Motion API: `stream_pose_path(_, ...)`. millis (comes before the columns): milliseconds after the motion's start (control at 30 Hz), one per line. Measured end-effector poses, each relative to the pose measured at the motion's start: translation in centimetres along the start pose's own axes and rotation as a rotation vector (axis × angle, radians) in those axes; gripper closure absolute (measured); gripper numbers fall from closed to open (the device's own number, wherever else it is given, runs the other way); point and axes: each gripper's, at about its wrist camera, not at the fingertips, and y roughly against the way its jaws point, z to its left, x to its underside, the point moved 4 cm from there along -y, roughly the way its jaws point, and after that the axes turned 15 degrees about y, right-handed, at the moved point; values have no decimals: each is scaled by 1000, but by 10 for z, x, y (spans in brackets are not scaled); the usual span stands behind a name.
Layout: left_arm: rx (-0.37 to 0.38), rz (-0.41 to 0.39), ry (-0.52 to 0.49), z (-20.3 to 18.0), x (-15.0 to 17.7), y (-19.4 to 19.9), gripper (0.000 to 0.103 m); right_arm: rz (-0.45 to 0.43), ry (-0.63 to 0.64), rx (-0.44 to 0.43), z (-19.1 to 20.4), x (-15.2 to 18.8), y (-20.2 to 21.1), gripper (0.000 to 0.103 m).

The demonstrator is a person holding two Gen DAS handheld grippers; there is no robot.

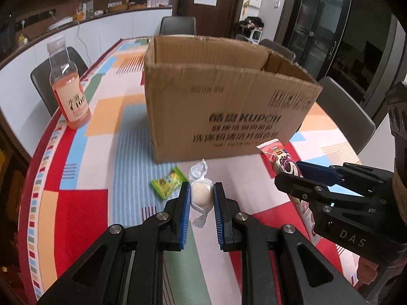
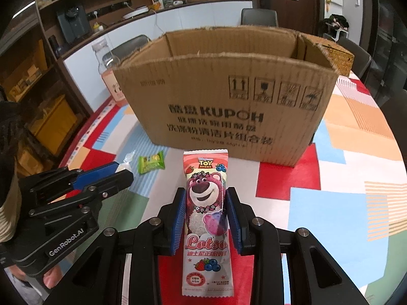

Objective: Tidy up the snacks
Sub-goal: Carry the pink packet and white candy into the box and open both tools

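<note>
An open cardboard box [image 1: 223, 106] stands on the table; it also shows in the right wrist view [image 2: 223, 106]. My left gripper [image 1: 201, 194] is shut on a white wrapped candy [image 1: 201, 193], its blue pads touching both sides. A green candy packet [image 1: 166, 181] lies just left of it, also in the right wrist view [image 2: 151, 162]. My right gripper [image 2: 205, 203] is shut on a pink Lotso snack packet [image 2: 206, 218], which lies lengthwise between the pads. In the left wrist view, the right gripper [image 1: 302, 175] covers that packet [image 1: 277, 156].
A bottle of orange drink [image 1: 70, 91] stands at the table's left edge, left of the box. The table has a colourful patterned cloth [image 1: 106, 152]. Grey chairs [image 1: 343, 111] stand around the table. A wicker basket [image 2: 340, 56] sits behind the box at right.
</note>
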Motion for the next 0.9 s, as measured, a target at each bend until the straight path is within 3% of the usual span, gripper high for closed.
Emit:
stream_pose_path(633,32,-194,-63,-32,-68,46,84,-178,-7,72,-28,-60,55,71)
stream_pose_path(900,28,-238,-79,-40,-97,50,84,-230,4,96,-37,-91,66,70)
